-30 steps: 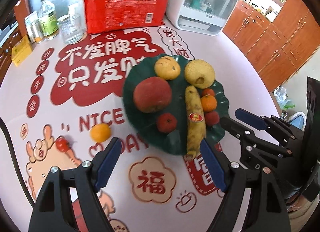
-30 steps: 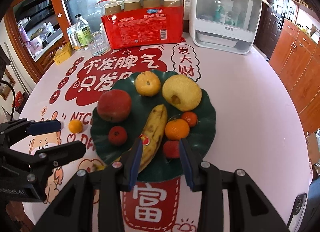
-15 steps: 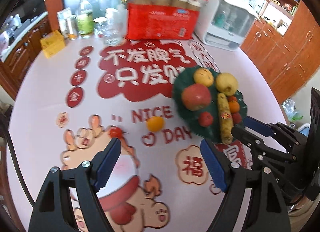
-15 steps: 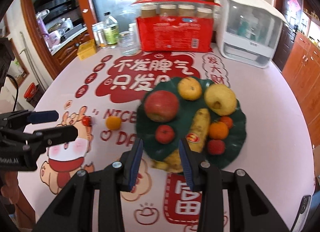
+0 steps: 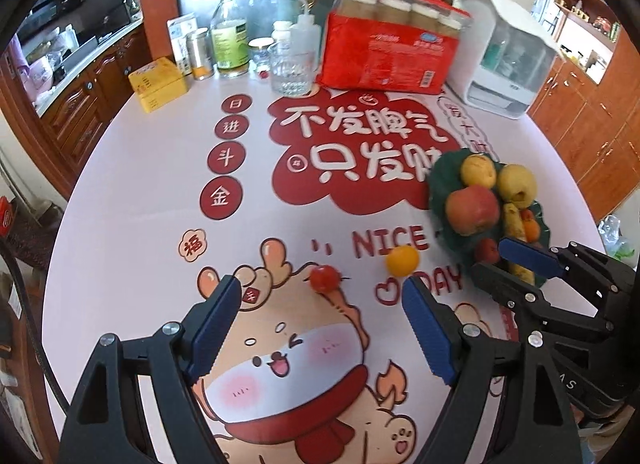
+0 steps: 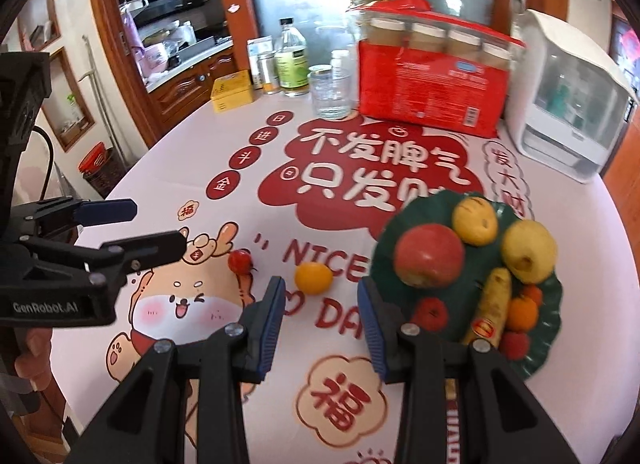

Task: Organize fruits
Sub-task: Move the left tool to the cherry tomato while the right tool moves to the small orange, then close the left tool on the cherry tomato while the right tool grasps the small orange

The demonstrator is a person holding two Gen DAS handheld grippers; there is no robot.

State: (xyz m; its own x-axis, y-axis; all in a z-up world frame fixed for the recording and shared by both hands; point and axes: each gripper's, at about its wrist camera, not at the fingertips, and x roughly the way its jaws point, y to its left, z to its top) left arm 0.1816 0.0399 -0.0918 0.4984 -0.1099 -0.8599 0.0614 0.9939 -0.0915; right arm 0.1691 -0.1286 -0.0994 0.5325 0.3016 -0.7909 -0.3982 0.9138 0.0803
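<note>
A green leaf-shaped plate (image 5: 440,179) (image 6: 500,207) holds a red apple (image 6: 430,254), two yellow pears, a banana (image 6: 490,304) and several small red and orange fruits. A small orange (image 5: 402,260) (image 6: 314,278) and a cherry tomato (image 5: 323,279) (image 6: 240,261) lie loose on the tablecloth left of the plate. My left gripper (image 5: 320,316) is open and empty, just short of the tomato. My right gripper (image 6: 320,312) is open and empty, just short of the orange; it also shows in the left wrist view (image 5: 504,260).
At the table's back stand a red pack of jars (image 5: 390,55), a glass (image 5: 290,71), bottles (image 5: 228,37), a yellow box (image 5: 158,83) and a white appliance (image 5: 508,59). Wooden cabinets stand on both sides.
Both grippers have moved left and back from the plate. The loose orange and tomato now lie in front of them. Both stay open.
</note>
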